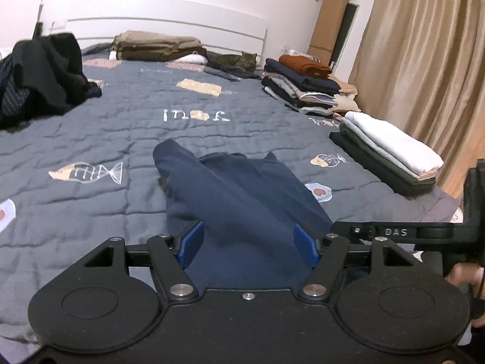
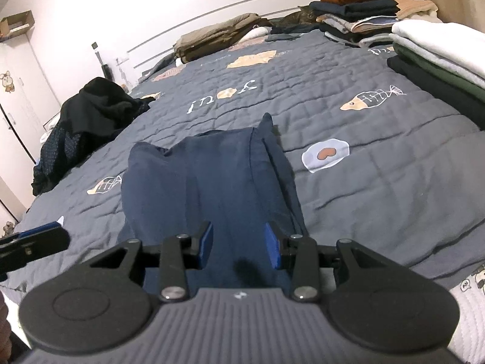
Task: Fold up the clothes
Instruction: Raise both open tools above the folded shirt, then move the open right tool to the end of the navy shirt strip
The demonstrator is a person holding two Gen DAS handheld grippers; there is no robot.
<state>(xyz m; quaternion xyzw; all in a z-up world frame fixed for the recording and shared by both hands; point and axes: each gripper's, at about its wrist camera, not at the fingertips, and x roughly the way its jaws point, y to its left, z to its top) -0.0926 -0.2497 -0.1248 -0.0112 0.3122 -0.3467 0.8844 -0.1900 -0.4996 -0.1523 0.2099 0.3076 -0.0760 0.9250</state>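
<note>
A navy blue garment (image 1: 242, 194) (image 2: 209, 176) lies in a folded lengthwise heap on the grey quilt (image 1: 121, 127) (image 2: 363, 182). Its near end drapes over my left gripper (image 1: 248, 233) and hides the fingertips. The blue pads (image 1: 192, 242) stand wide apart with cloth between them and no visible pinch. My right gripper (image 2: 239, 236) is over the same garment's near end. Its pads (image 2: 271, 245) stand apart with flat cloth lying between them. The right gripper's black body (image 1: 394, 232) shows beside the left one. The left gripper's finger (image 2: 33, 239) shows at the right wrist view's left edge.
A loose pile of dark clothes (image 1: 39, 79) (image 2: 91, 112) sits at the bed's left. Folded stacks (image 1: 391, 154) (image 1: 303, 85) (image 2: 439, 54) line the right side by a tan curtain (image 1: 424, 60). A cat (image 1: 239, 60) lies by brown folded blankets (image 1: 157, 45) near the headboard.
</note>
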